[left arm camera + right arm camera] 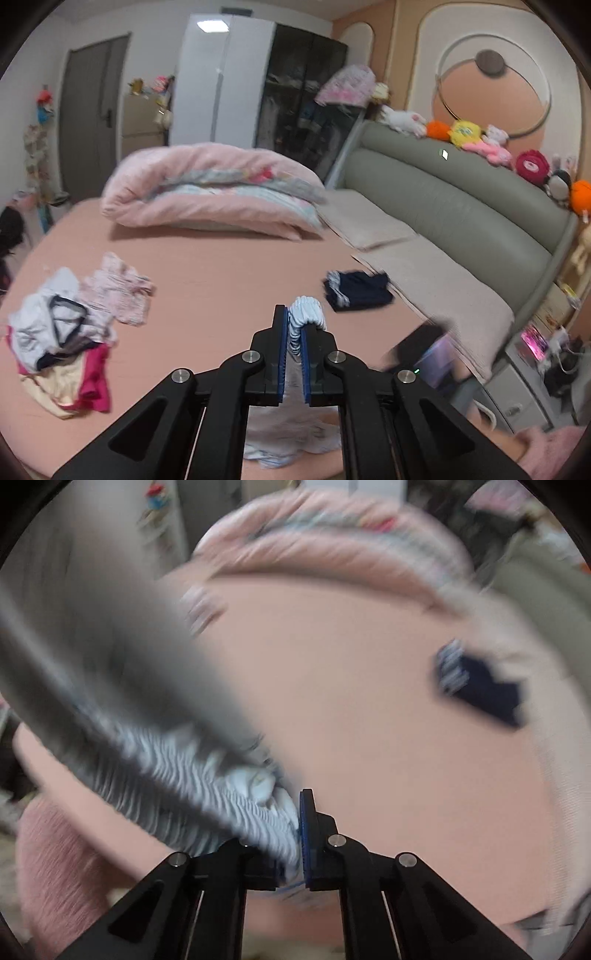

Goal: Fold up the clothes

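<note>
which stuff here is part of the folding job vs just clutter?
Job:
- light blue garment, gripped by left tongs and right tongs
- unfolded clothes pile
- folded navy item

Lying about:
- rolled pink duvet
- plush toys on headboard
- wardrobe

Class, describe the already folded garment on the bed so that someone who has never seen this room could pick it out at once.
Start at the grey-green padded headboard and come down to the pink sheet beside the beige pillow strip. There lies the folded navy garment, a neat dark stack with a white-striped edge. It lies alone, unlike the loose pale and magenta clothes pile at the bed's far side.
</note>
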